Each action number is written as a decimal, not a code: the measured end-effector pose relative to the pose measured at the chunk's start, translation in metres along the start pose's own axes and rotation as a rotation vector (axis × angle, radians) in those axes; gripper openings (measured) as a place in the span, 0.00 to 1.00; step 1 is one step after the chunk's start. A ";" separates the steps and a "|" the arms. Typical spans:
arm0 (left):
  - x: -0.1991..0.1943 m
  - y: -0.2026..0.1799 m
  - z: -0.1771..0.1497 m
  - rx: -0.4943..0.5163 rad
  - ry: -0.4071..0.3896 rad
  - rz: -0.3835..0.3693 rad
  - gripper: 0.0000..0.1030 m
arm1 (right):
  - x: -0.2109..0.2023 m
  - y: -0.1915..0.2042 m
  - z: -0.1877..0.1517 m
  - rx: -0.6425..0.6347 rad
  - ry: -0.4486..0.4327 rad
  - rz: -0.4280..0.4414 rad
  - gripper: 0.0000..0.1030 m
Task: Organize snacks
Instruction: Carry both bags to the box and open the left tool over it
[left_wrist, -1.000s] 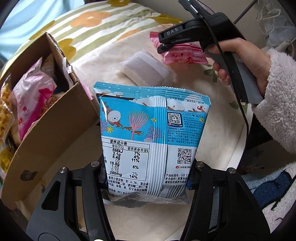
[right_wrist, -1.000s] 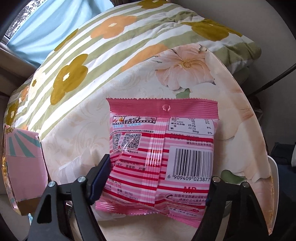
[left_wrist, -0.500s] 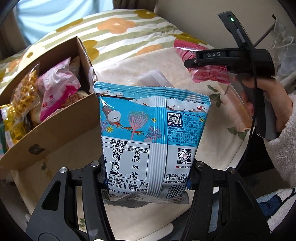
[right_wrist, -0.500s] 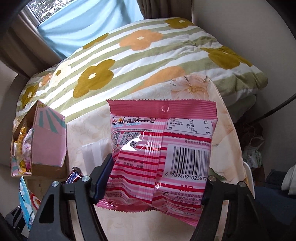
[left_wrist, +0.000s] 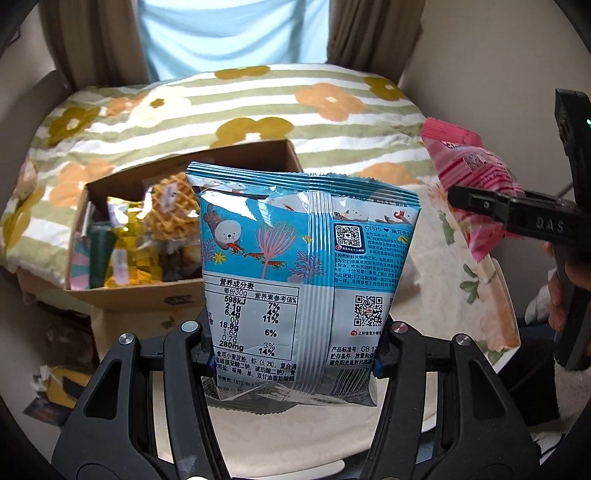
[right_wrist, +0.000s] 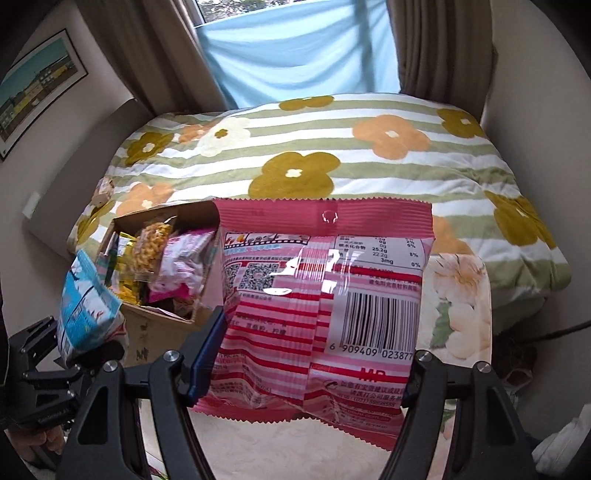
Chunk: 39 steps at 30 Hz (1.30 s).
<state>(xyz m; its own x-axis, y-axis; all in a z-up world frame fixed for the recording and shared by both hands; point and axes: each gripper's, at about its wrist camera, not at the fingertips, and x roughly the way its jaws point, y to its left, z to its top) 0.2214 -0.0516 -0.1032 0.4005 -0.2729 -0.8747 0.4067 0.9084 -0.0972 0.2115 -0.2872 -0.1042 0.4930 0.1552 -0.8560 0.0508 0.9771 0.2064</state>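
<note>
Behind the blue snack bag (left_wrist: 303, 273), the cardboard box (left_wrist: 147, 299) is partly hidden.

Left wrist view: close behind the blue snack bag (left_wrist: 306, 280), facing the bed. Right wrist view: close behind the pink snack bag (right_wrist: 325, 310), facing likewise. Shared: cardboard box (left_wrist: 155, 295) (right_wrist: 147, 328), floral blanket (left_wrist: 221, 107) (right_wrist: 314, 147), both bags.

On the blue glossy snack bag (left_wrist: 303, 266), "OISHI", "598kJ", "280mg", "14%" and two QR codes are printed. On the pink striped plastic snack packet (right_wrist: 321, 310), a barcode numbered "6 909409 023877" is printed. "DAS" is marked on the black gripper body (left_wrist: 550, 223).
</note>
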 end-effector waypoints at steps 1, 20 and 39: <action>-0.001 0.008 0.005 -0.015 -0.005 0.012 0.51 | 0.002 0.007 0.003 -0.012 -0.001 0.014 0.67; 0.048 0.183 0.078 -0.235 0.014 0.186 0.63 | 0.080 0.114 0.044 -0.115 0.082 0.132 0.67; 0.031 0.186 0.036 -0.243 -0.003 0.180 1.00 | 0.133 0.136 0.062 -0.067 0.137 0.171 0.69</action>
<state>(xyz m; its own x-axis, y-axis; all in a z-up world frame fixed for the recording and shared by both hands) 0.3392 0.0969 -0.1312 0.4506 -0.1009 -0.8870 0.1206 0.9914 -0.0515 0.3381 -0.1428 -0.1601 0.3671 0.3335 -0.8683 -0.0833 0.9415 0.3265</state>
